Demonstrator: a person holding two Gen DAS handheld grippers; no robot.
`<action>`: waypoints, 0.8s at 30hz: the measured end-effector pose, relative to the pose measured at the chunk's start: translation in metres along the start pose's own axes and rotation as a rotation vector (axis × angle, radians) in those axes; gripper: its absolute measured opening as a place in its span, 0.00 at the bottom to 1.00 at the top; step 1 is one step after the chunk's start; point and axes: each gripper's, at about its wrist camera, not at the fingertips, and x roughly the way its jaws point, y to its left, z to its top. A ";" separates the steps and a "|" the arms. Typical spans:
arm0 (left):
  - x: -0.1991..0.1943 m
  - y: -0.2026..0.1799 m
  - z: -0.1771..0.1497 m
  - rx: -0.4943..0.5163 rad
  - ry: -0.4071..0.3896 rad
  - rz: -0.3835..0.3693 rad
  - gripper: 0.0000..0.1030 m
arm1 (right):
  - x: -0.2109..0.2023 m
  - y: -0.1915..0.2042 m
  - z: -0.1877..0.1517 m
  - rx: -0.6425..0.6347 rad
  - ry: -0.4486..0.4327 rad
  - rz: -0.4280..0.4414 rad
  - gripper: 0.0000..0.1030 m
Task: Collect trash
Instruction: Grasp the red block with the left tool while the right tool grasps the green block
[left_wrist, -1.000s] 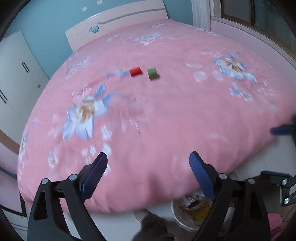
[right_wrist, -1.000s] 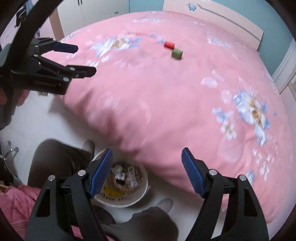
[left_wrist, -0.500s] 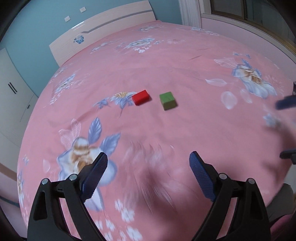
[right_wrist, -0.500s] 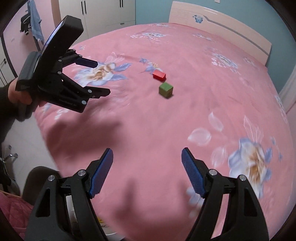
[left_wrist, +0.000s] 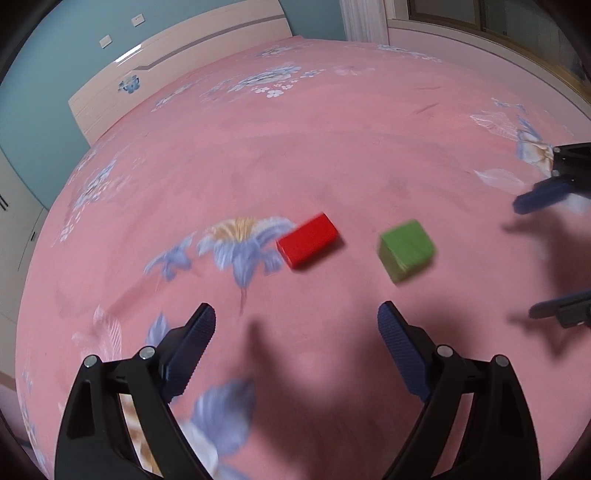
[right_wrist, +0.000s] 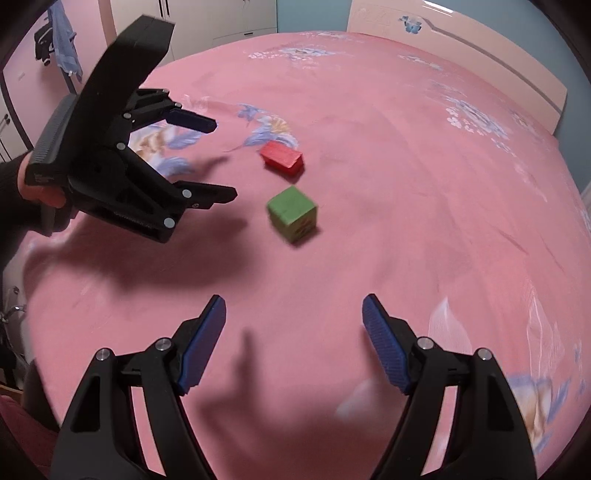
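A red block (left_wrist: 307, 240) and a green cube (left_wrist: 405, 249) lie side by side on the pink flowered bed (left_wrist: 295, 140). My left gripper (left_wrist: 296, 350) is open and empty, a short way in front of the red block. My right gripper (right_wrist: 294, 339) is open and empty, in front of the green cube (right_wrist: 292, 213), with the red block (right_wrist: 282, 160) behind it. The left gripper (right_wrist: 218, 158) also shows in the right wrist view, left of both blocks. The right gripper's fingertips (left_wrist: 535, 195) show at the right edge of the left wrist view.
A white headboard (left_wrist: 177, 66) and a blue wall stand at the far end of the bed. White wardrobes (right_wrist: 207, 18) and hanging blue clothes (right_wrist: 62, 48) are to the left. A window sill (left_wrist: 480, 40) runs along the right side.
Both grippers have moved from over the bed's edge and a floor trash bowl forward over the bed. The blocks are now much nearer. Both grippers stay open.
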 end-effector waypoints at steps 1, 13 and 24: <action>0.008 0.003 0.003 -0.001 0.001 -0.009 0.87 | 0.008 -0.002 0.004 -0.007 0.002 0.004 0.74; 0.048 0.011 0.031 -0.010 -0.001 -0.104 0.75 | 0.070 -0.017 0.046 -0.058 0.003 0.084 0.74; 0.053 0.007 0.039 -0.006 -0.007 -0.135 0.41 | 0.080 -0.025 0.063 -0.023 -0.030 0.122 0.31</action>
